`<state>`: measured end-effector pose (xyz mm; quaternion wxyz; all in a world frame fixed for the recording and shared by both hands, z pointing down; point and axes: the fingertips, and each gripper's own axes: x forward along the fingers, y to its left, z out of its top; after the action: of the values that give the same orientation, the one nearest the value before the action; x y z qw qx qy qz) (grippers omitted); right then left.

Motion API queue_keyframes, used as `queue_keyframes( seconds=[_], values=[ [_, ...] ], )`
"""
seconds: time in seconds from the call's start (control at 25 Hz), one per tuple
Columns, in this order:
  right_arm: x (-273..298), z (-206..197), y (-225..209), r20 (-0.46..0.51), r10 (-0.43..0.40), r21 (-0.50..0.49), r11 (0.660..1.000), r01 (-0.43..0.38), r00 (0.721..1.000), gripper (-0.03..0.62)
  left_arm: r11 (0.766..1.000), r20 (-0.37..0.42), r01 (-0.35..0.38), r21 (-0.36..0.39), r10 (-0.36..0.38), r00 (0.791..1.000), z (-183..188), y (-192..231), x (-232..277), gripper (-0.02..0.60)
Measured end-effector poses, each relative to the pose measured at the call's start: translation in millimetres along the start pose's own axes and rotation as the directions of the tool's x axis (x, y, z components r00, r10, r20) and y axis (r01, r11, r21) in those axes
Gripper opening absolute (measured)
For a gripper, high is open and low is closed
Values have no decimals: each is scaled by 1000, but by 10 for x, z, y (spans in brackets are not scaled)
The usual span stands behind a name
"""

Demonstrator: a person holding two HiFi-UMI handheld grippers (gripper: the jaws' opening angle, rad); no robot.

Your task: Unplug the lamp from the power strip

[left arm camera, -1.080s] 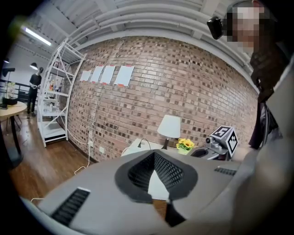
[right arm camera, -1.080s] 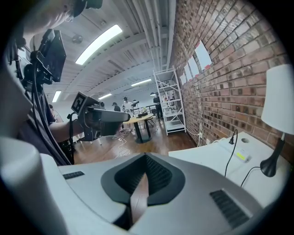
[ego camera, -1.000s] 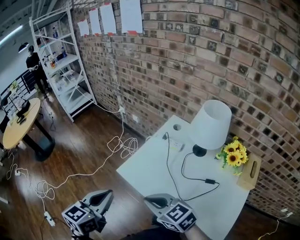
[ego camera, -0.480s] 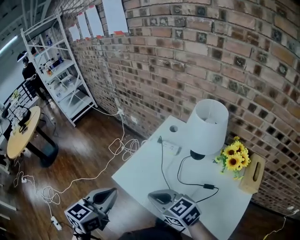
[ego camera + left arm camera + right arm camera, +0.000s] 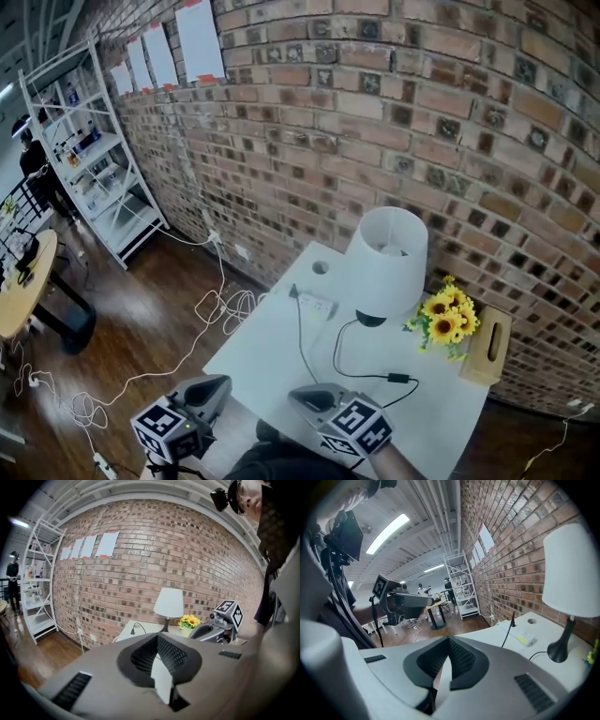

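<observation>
Soft, even indoor light. Ceiling tube (image 5: 389,532) glares in right gripper view; lamp shade (image 5: 572,569) bright white. Faint shadows on table (image 5: 272,352). Heavy fisheye curves brick wall (image 5: 394,122); corners vignetted black; close foreground soft.

**Surfaces rundown**

Red-brown brick wall (image 5: 394,122): rough, matt, pale mortar. White rectangular tabletop (image 5: 272,358): smooth, matt. Dark brown wooden plank floor (image 5: 141,309): slight sheen. White drum lamp shade (image 5: 386,255): matt, looks like cloth. Black round lamp base (image 5: 369,320): glossy. White plastic power strip (image 5: 317,305): smooth. Pale wooden tissue box (image 5: 486,345): matt. White painted metal shelf rack (image 5: 101,148).
</observation>
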<state>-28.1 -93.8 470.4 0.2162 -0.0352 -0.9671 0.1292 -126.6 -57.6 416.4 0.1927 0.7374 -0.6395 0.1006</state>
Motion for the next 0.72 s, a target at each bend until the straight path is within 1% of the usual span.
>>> queue_keyframes(
  seconds=[0.08, 0.16, 0.32, 0.48, 0.6, 0.72],
  values=[
    [-34, -10, -65, 2, -32, 9, 999, 32, 999, 2, 999, -5, 20, 43, -19, 1000, -20, 58, 114, 11],
    [-57, -24, -140, -3, -70, 18, 997, 70, 998, 2, 996, -1, 59, 64, -59, 998, 6, 81, 238, 11],
    [-68, -31, -285, -18, -140, 48, 989, 141, 990, 3, 988, 7, 142, 66, -143, 990, 97, 125, 479, 11],
    [38, 99, -408, -14, -199, 56, 978, 199, 980, 2, 972, 6, 225, 65, -226, 974, 223, 268, 665, 11],
    [169, 195, -462, -16, -228, 54, 972, 228, 974, 3, 964, 6, 254, 83, -256, 967, 278, 463, 752, 11],
    [292, 270, -526, -28, -242, 51, 969, 243, 970, 3, 959, 6, 269, 90, -270, 963, 317, 634, 814, 11]
  ],
)
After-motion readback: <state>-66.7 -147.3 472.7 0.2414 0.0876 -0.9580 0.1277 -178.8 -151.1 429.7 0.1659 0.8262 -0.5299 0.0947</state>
